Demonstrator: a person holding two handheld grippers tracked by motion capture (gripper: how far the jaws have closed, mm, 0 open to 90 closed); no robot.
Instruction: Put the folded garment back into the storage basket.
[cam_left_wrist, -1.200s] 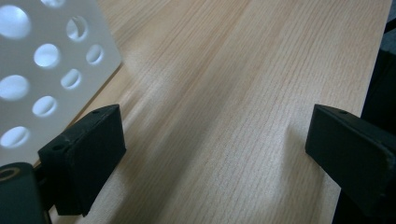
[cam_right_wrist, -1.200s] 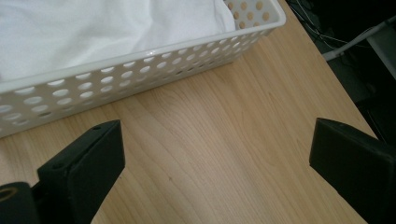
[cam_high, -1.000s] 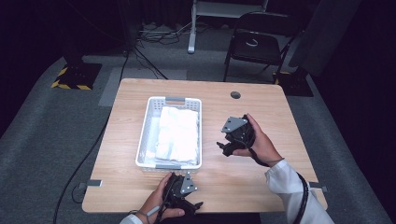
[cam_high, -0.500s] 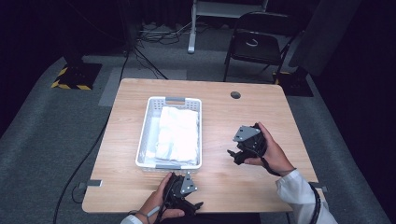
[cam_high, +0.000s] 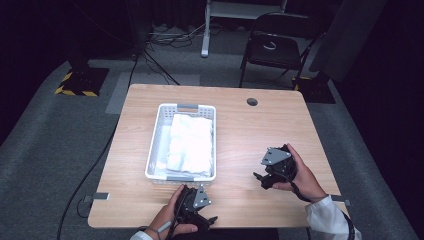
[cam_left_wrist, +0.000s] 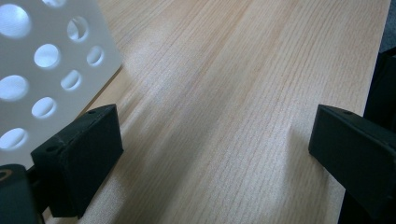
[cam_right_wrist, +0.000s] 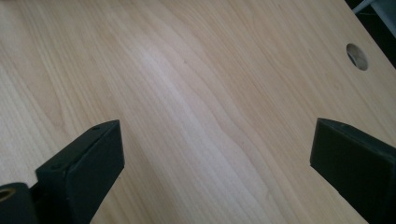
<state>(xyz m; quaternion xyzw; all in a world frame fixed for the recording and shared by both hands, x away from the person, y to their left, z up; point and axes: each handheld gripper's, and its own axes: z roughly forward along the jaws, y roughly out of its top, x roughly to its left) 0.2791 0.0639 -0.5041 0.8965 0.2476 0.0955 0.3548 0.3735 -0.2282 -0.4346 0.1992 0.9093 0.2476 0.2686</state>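
1. High view. The right gripper (cam_high: 265, 179) had drawn back from beside the basket (cam_high: 156, 145) over the last second, from mid-table toward the near right part of the table (cam_high: 240, 135), and now sat well apart from the basket's right wall. The left gripper (cam_high: 205, 220) had not shifted; it lay at the near edge, just below the basket's near wall. White cloth (cam_high: 190, 144) lay folded inside the basket, filling its right and middle part. I judged the retreat to mean the placing of the cloth was done and both hands were parking.

2. Left gripper view. Jaws stood spread wide with nothing but bare wood between them. The basket's perforated white wall (cam_left_wrist: 42, 70) stood just beside the left jaw, at upper left; I could not tell whether they touched. The cloth sat behind that wall, off to the gripper's left rather than ahead of it.

3. Right gripper view. Jaws likewise spread wide and empty over bare table. The cable hole (cam_right_wrist: 357, 56) lay ahead at upper right. This gripper pointed across open wood, away from the cloth.

4. Judgement: no grasp pending; any further handling of the cloth would need either gripper turned back toward the basket.
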